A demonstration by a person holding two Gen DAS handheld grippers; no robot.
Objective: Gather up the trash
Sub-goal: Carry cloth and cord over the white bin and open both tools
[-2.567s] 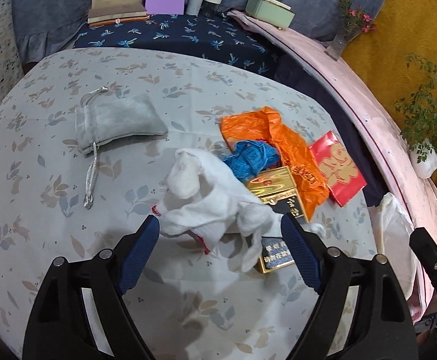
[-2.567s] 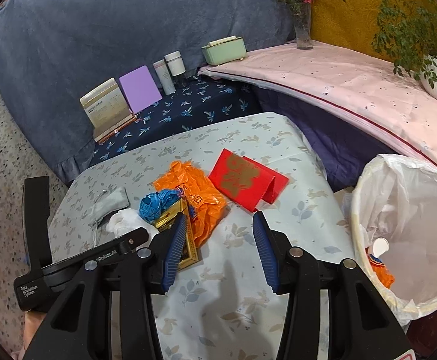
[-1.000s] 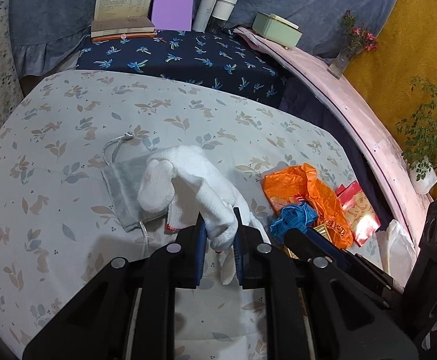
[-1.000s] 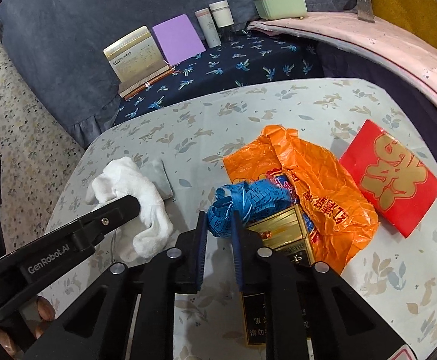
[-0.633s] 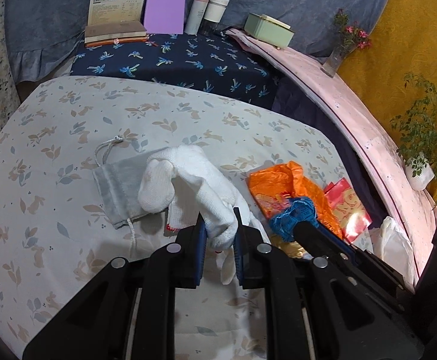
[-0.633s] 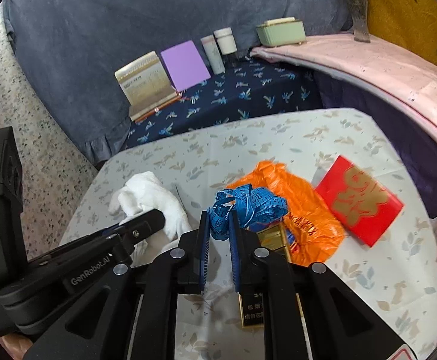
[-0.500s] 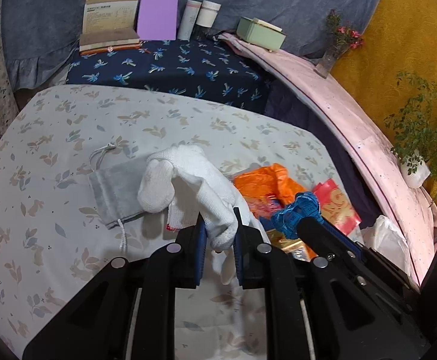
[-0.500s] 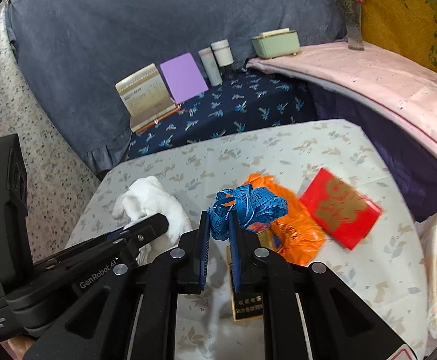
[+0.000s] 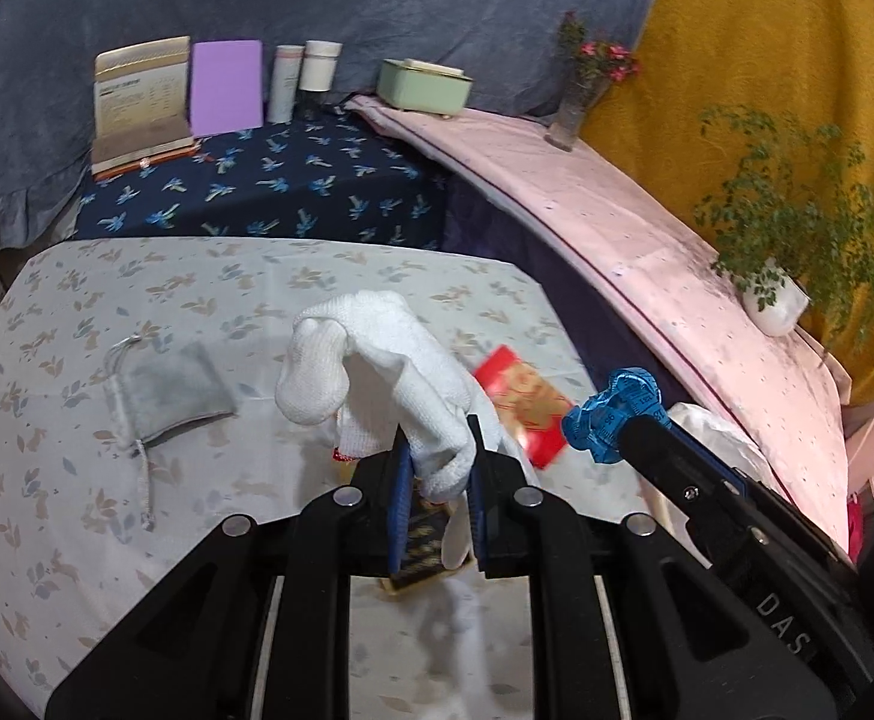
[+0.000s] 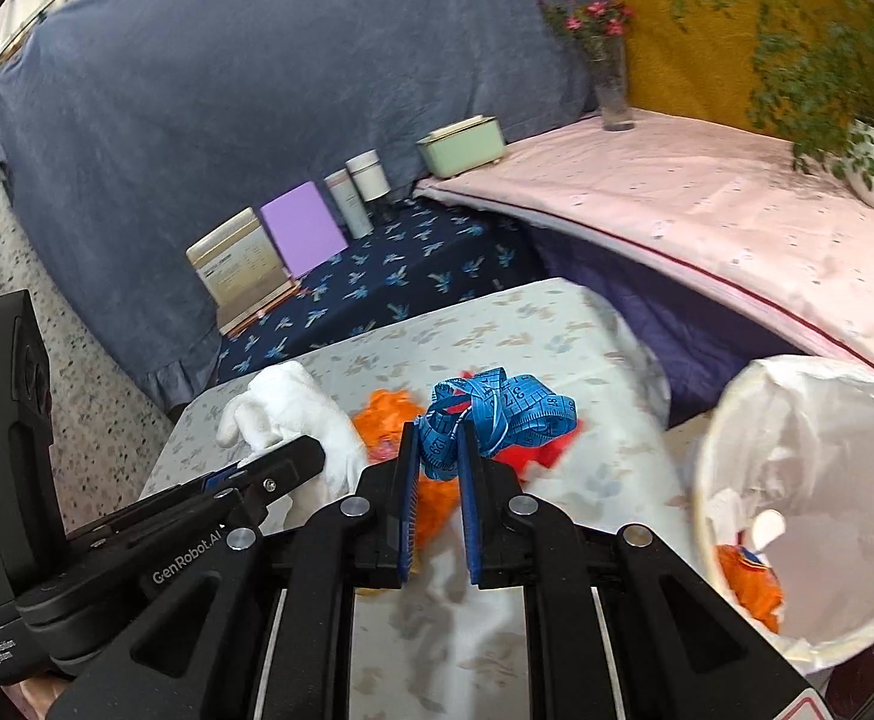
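The blue tape measure (image 10: 493, 417) was clamped in the right gripper (image 10: 437, 474), lifted above the table (image 9: 47, 408) near its edge beside the lined bin (image 10: 808, 420). The left gripper (image 9: 437, 468) clenched a white glove (image 9: 377, 360) over the table's middle.

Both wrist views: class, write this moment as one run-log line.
left gripper: shut on white glove | right gripper: shut on blue tape measure | lined bin: right, not yet reached

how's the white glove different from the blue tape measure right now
The white glove is bulky knit fabric drooping from the left gripper; the blue tape measure is a thin printed band, bunched in loops in the right gripper. Both are clamped and lifted off the table.
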